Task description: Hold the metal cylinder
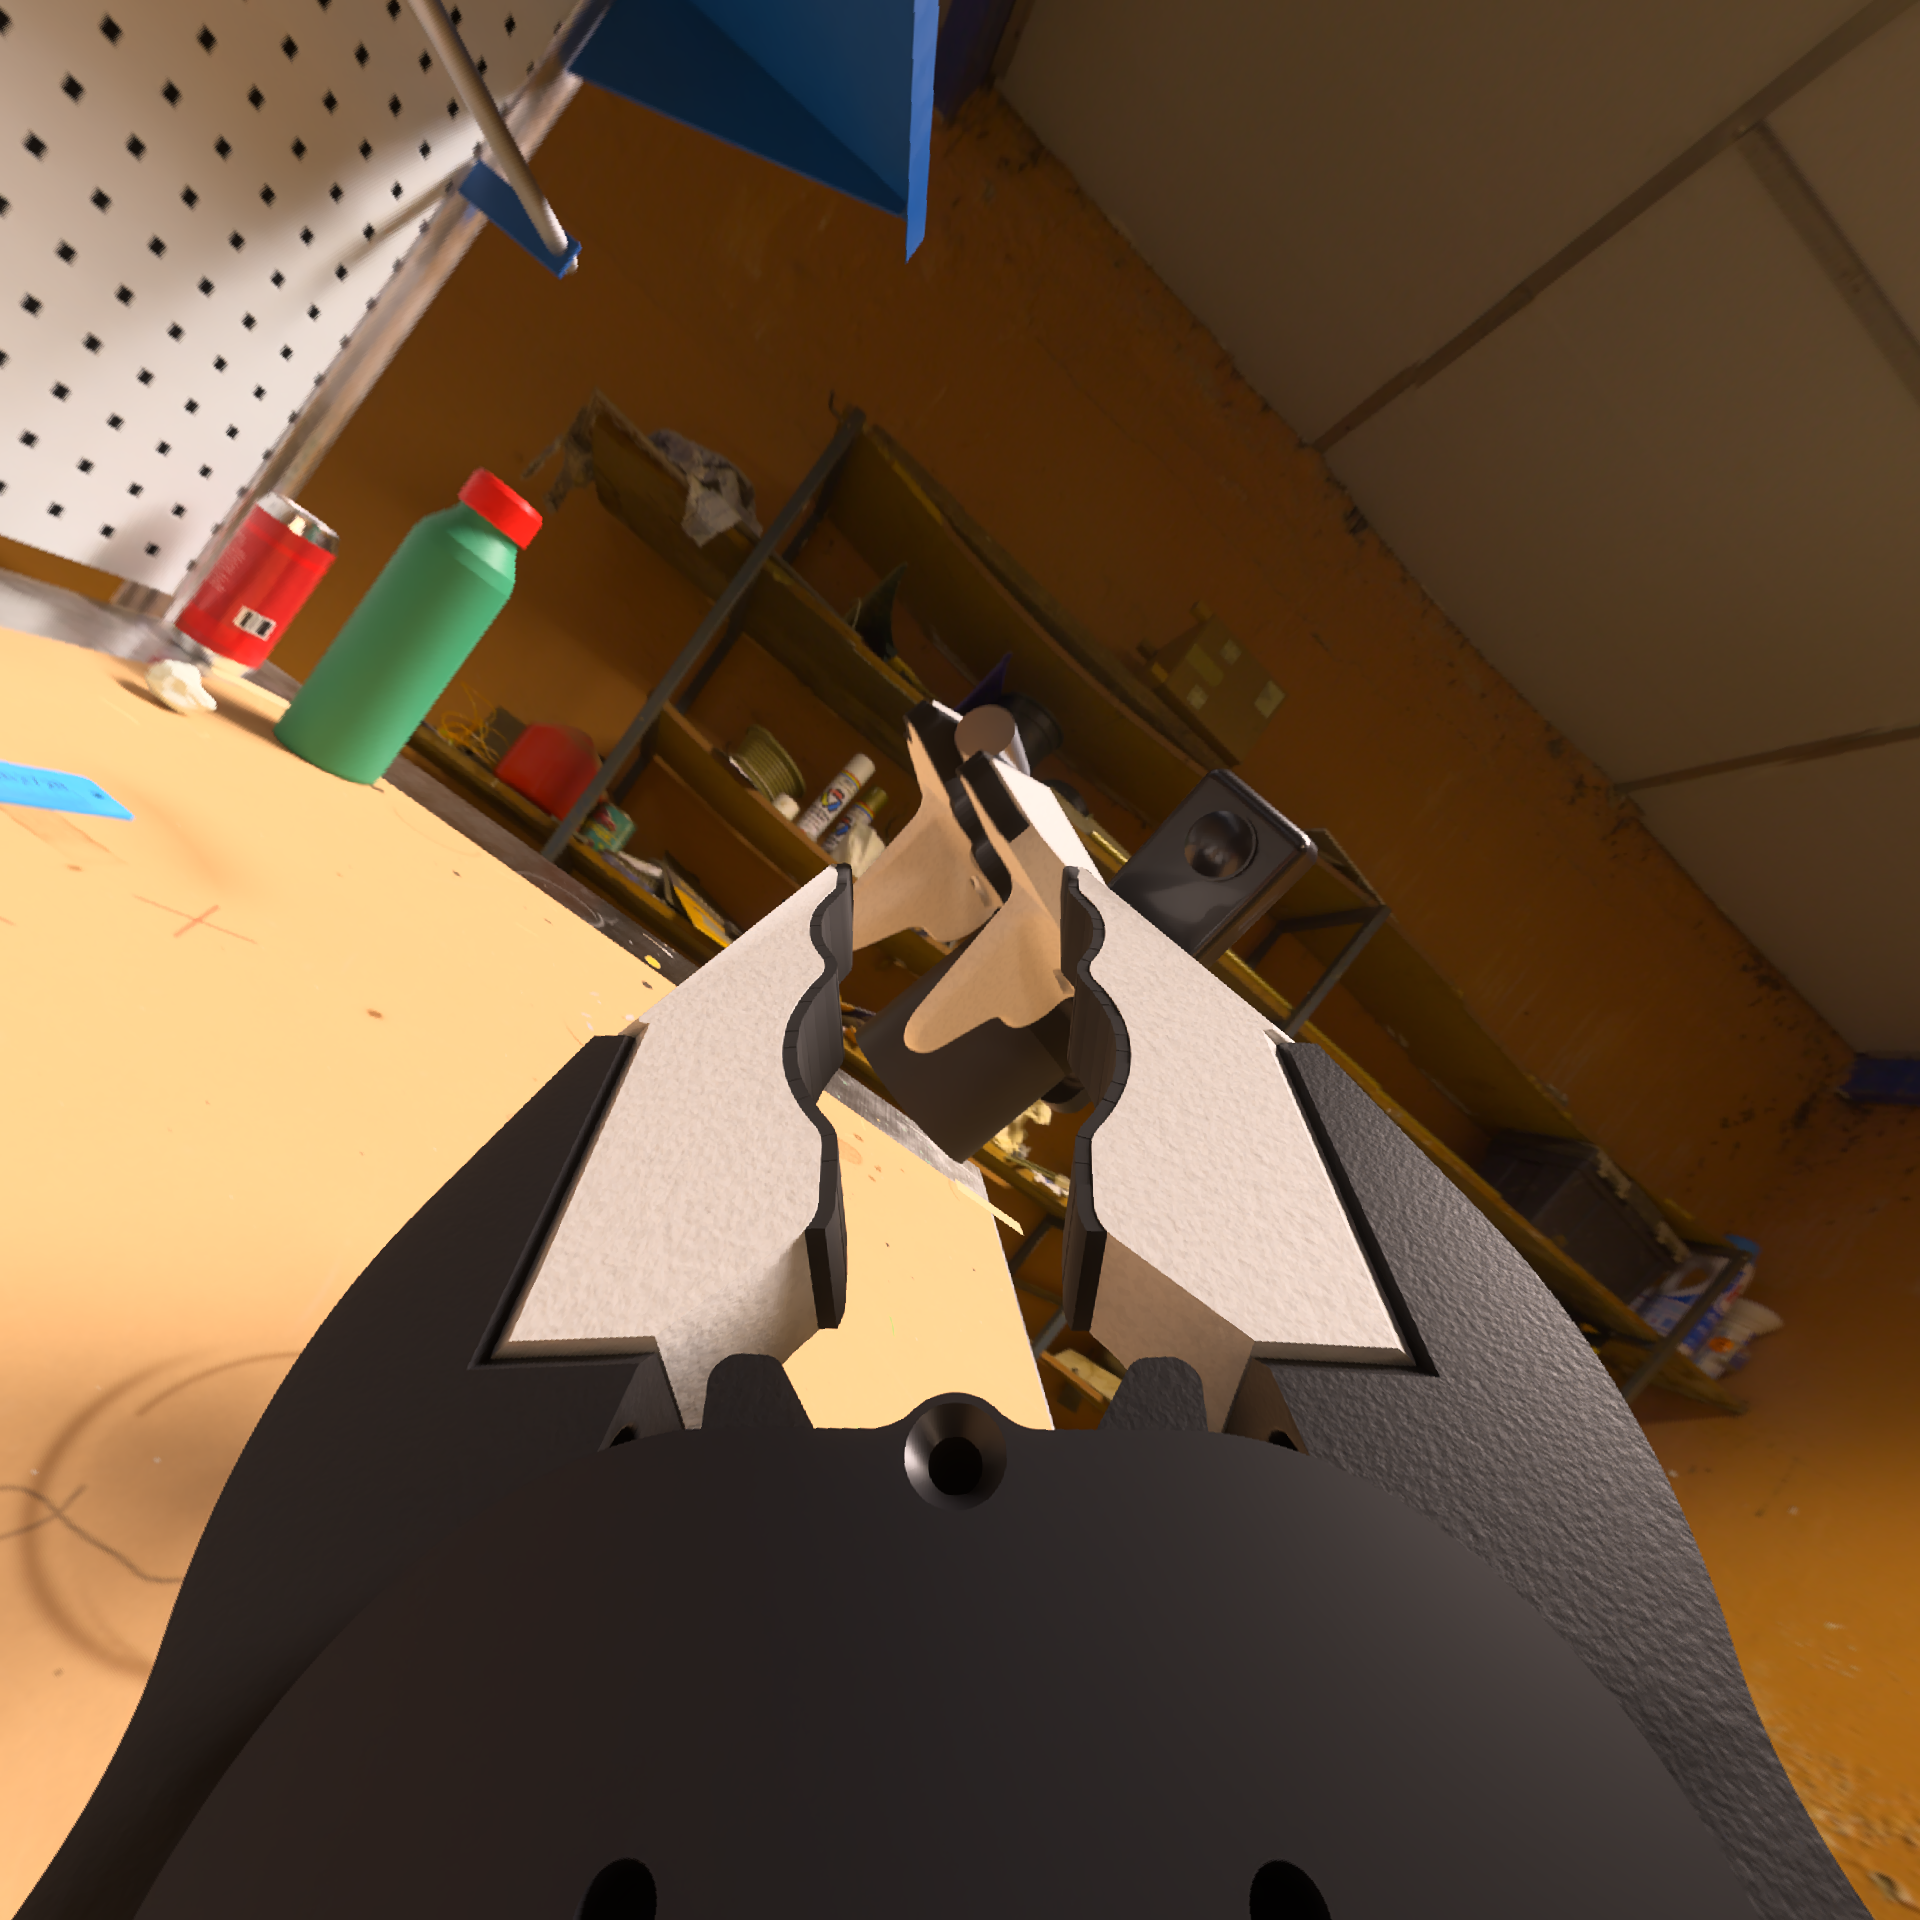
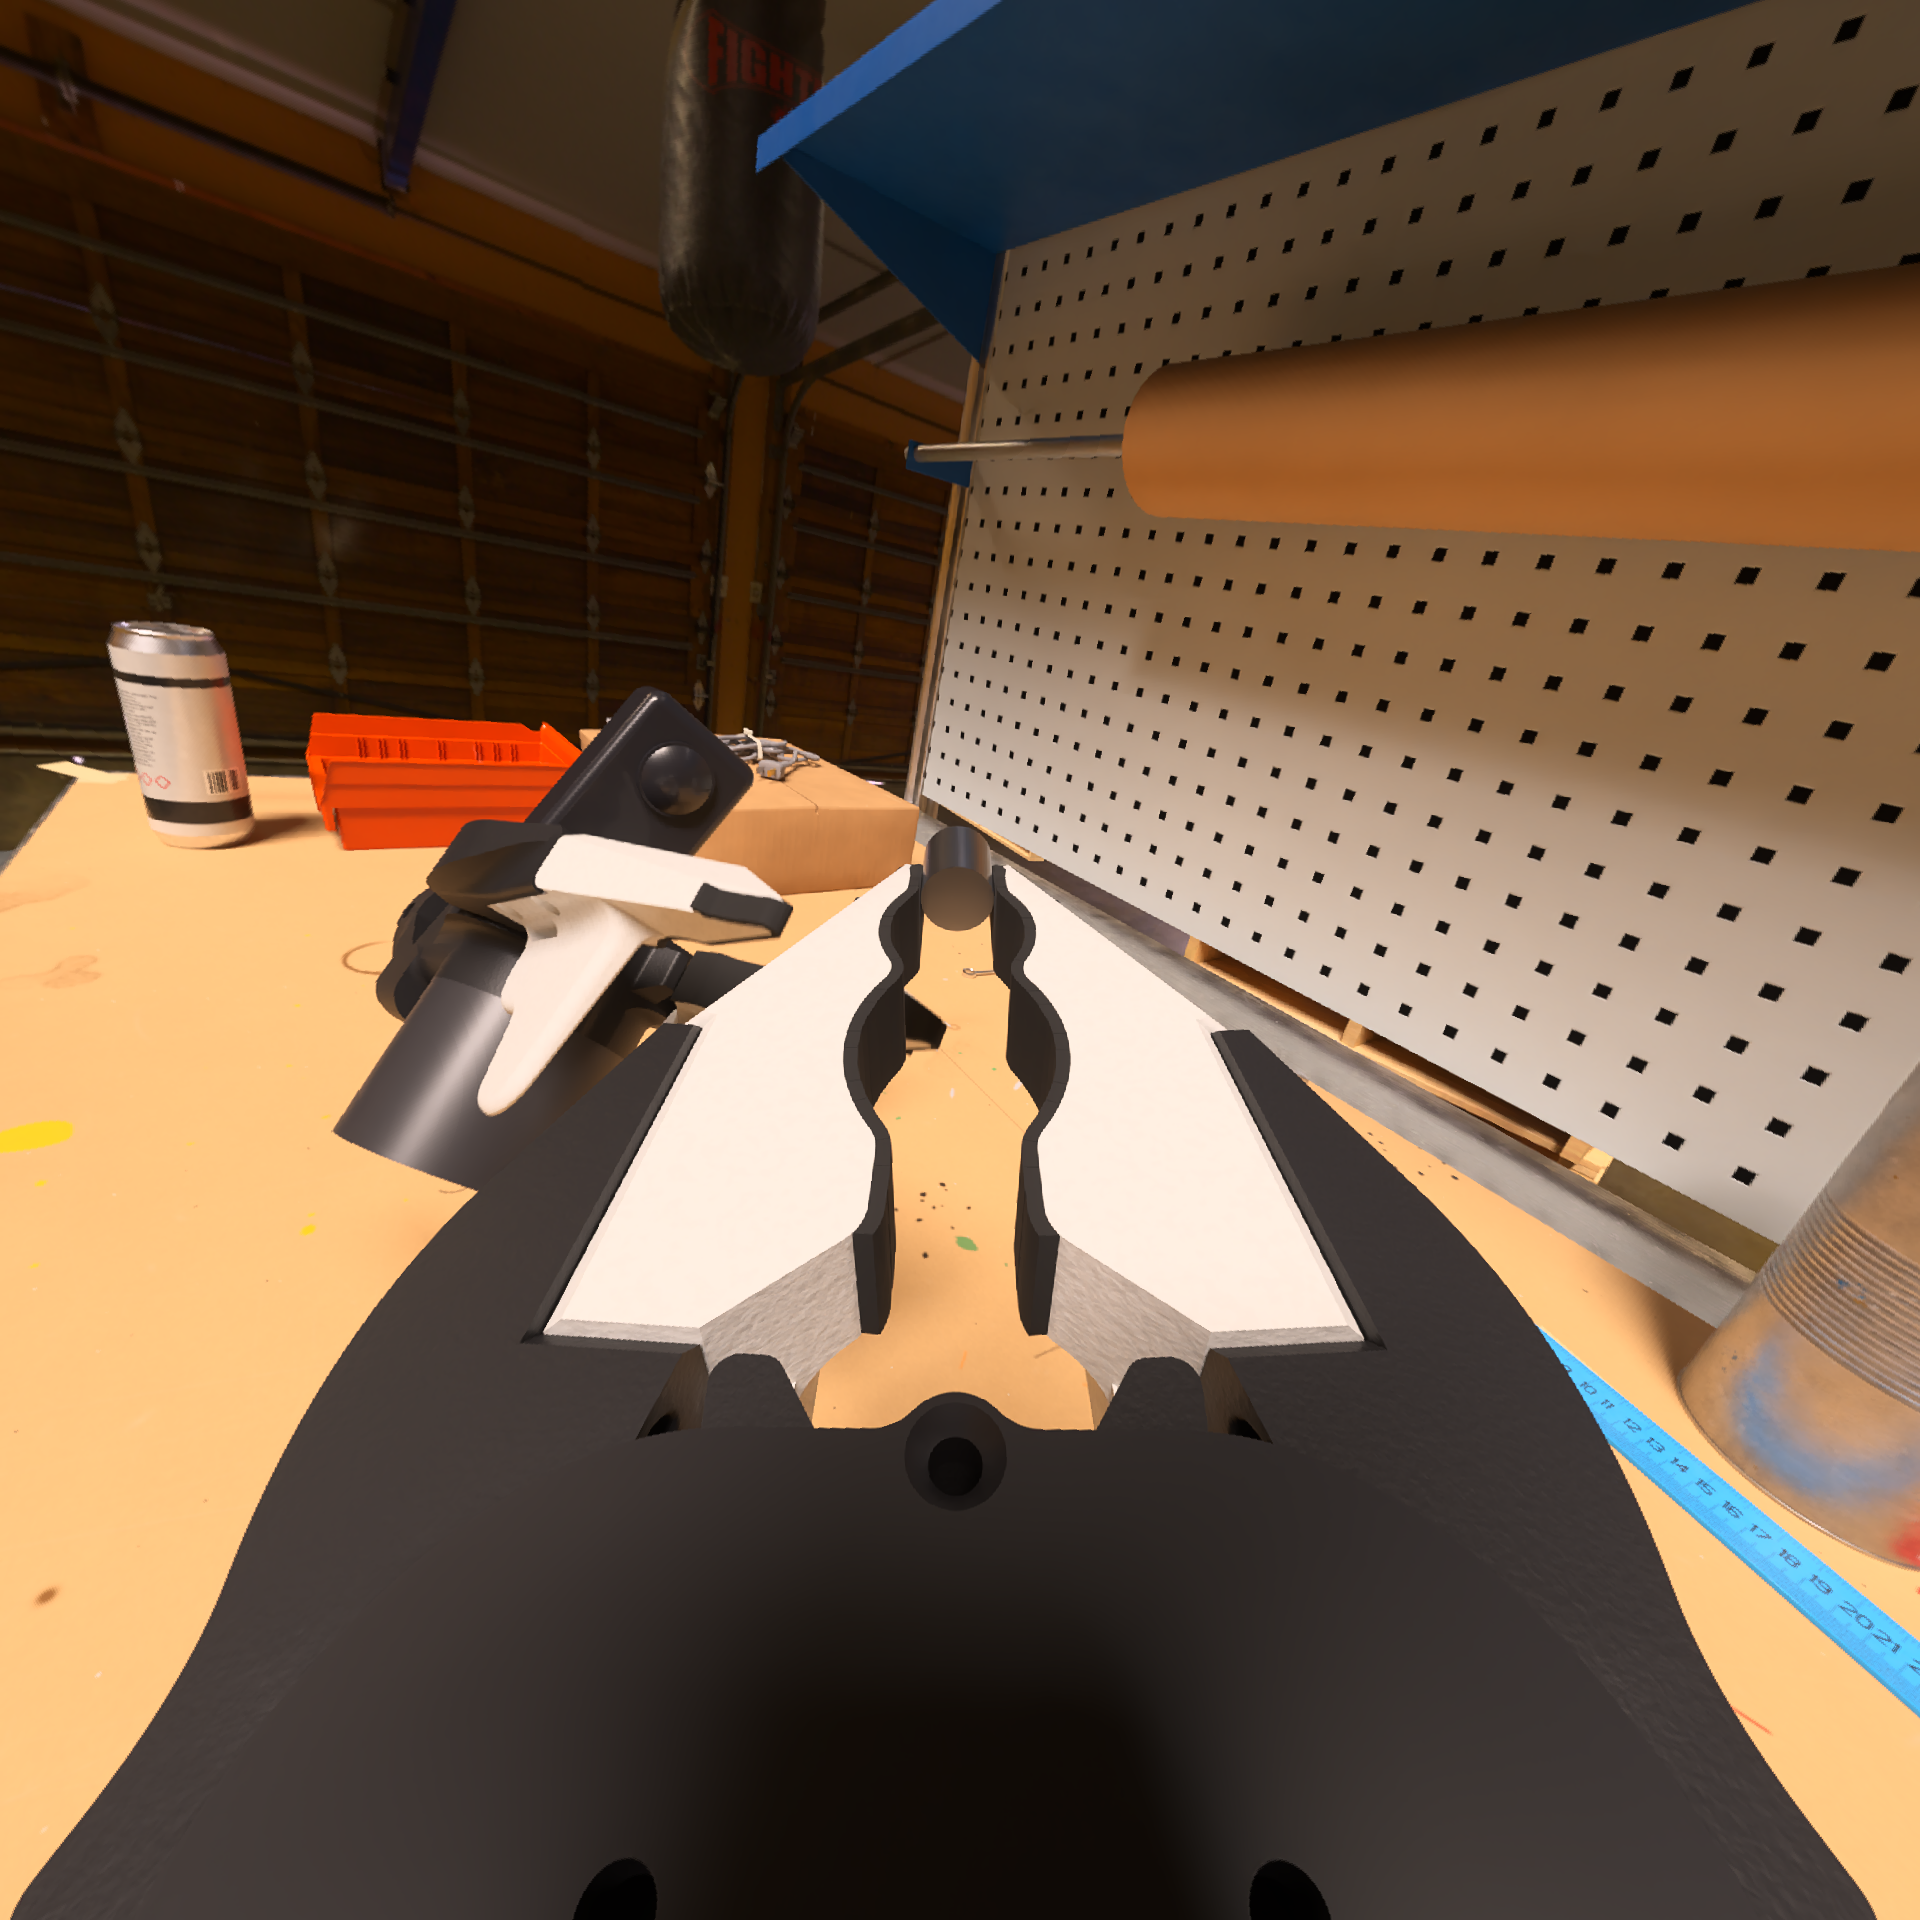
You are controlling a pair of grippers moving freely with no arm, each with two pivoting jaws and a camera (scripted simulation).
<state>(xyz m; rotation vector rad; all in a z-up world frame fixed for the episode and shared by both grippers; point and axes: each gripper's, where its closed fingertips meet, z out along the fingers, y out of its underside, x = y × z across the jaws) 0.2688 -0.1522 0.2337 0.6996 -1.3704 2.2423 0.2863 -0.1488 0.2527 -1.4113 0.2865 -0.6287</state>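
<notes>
While the metal cylinder [image 2: 956,878] sits pinched between the tips of the right tool [image 2: 956,894], it hangs clear above the tabletop [image 2: 208,1195]. At ten o'clock from it in the right wrist view lies the left tool [image 2: 727,914], its jaws parted and empty. Farther out at nine o'clock stands a silver can [image 2: 182,732], with an orange bin [image 2: 436,774] beside it.

The metal cylinder [image 2: 956,878] sits between the tips of the right gripper [image 2: 956,894], above the surface [image 2: 156,1299] and before the pegboard [image 2: 1455,790]. The left gripper [image 2: 665,914] lies to its left. Behind that stand a bin [image 2: 416,774], a box [image 2: 821,821] and, farther left, a can [image 2: 182,732].
</notes>
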